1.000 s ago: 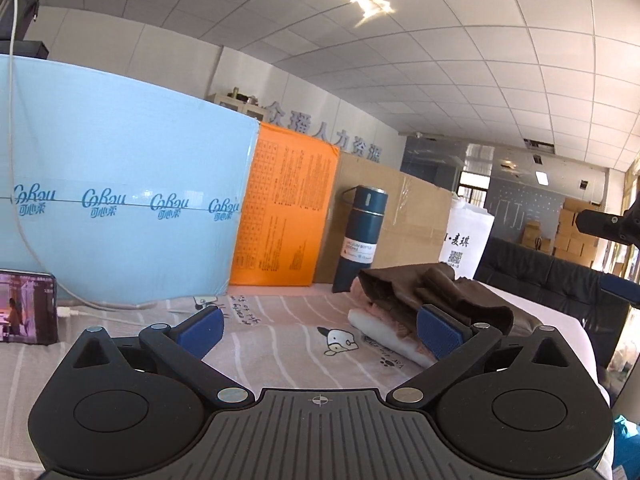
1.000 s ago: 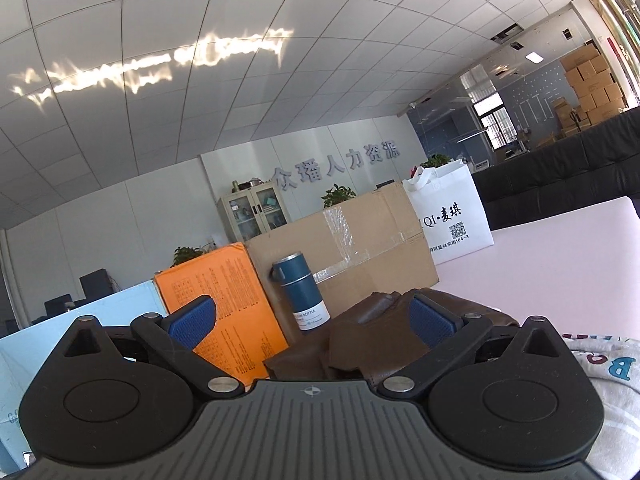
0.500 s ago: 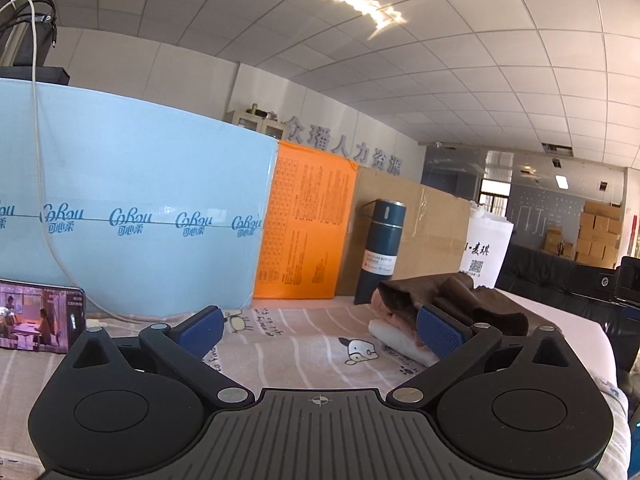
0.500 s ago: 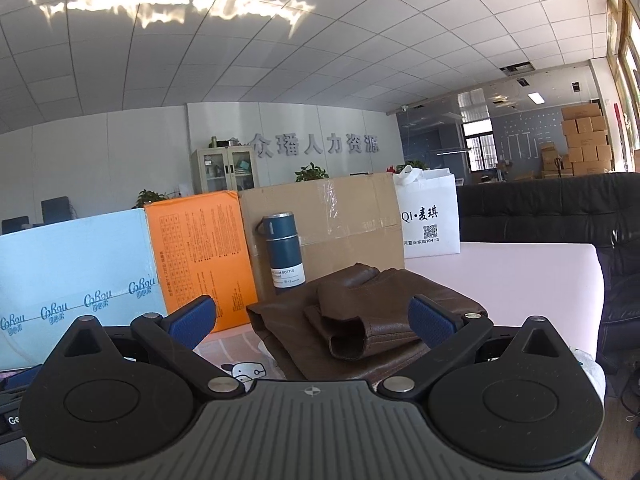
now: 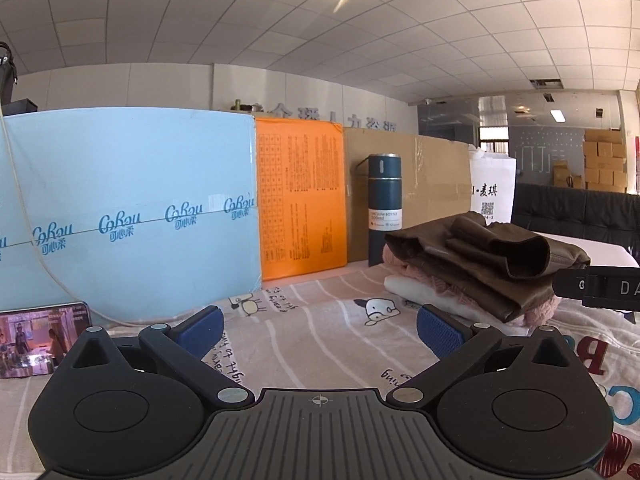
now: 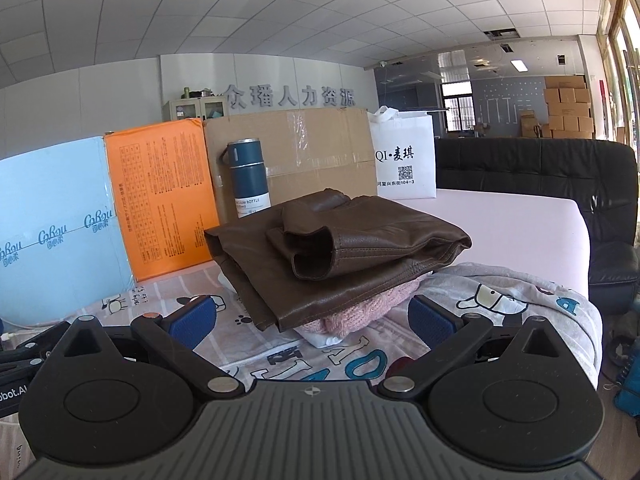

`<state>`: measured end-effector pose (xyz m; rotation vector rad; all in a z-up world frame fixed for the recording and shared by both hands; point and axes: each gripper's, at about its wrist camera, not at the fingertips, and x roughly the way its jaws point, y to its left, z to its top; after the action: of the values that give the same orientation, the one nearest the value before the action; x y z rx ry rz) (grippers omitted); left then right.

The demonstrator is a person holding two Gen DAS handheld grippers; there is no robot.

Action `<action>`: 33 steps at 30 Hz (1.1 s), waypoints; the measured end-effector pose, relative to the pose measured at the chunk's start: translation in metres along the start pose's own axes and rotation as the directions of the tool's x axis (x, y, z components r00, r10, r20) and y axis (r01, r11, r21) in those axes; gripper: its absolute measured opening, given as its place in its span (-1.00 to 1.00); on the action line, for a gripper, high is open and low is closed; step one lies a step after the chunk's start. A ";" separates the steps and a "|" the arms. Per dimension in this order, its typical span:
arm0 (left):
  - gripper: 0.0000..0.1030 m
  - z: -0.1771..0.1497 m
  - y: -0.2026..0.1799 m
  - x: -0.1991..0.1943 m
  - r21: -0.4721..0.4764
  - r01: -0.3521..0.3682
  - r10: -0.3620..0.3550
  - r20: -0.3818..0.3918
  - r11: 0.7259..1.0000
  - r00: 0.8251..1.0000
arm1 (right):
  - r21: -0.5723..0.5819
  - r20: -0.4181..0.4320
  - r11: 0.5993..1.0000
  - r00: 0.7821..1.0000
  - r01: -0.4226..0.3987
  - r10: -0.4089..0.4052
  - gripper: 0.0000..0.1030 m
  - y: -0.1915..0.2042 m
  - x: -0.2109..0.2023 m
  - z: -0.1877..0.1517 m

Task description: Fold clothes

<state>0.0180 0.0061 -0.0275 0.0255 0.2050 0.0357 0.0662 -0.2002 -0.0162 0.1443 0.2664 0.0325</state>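
Right wrist: right gripper spread wide, empty (left gripper likewise), facing folded brown jacket.

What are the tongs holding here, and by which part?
Nothing. The left tongs and right tongs are both open and empty; the folded brown jacket lies untouched on the pile.

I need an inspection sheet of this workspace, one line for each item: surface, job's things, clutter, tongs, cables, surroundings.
Surface: cartoon-print blanket covers the table.
Job's things: folded brown leather garment tops the stack, over a pink knit and a white item.
Clutter: blue vacuum bottle upright behind the stack; phone with its screen lit, at left.
Tongs: left tongs open, empty; right tongs open, empty, facing the stack.
Cables: white cable hangs across the light-blue box.
Surroundings: orange box, cardboard box, white bag, black sofa.
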 end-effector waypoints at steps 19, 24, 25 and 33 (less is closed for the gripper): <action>1.00 -0.001 0.000 -0.002 -0.004 0.016 -0.016 -0.008 1.000 1.000 | -0.012 -0.002 0.999 0.999 -0.038 0.038 1.00 0.000 -0.001 -0.006; 1.00 -0.002 0.001 -0.001 -0.008 0.018 -0.018 -0.012 1.000 1.000 | -0.019 -0.003 0.999 0.999 -0.040 0.040 1.00 0.001 0.000 -0.007; 1.00 -0.002 0.001 -0.001 -0.008 0.018 -0.018 -0.011 1.000 1.000 | -0.018 -0.002 0.999 0.999 -0.040 0.040 1.00 0.001 -0.001 -0.007; 1.00 -0.002 0.001 -0.001 -0.009 0.020 -0.020 -0.012 1.000 1.000 | -0.016 -0.002 0.999 0.999 -0.038 0.038 1.00 0.000 0.000 -0.007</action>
<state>0.0162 0.0071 -0.0290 0.0144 0.2173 0.0171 0.0641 -0.1991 -0.0232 0.1337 0.2651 0.0725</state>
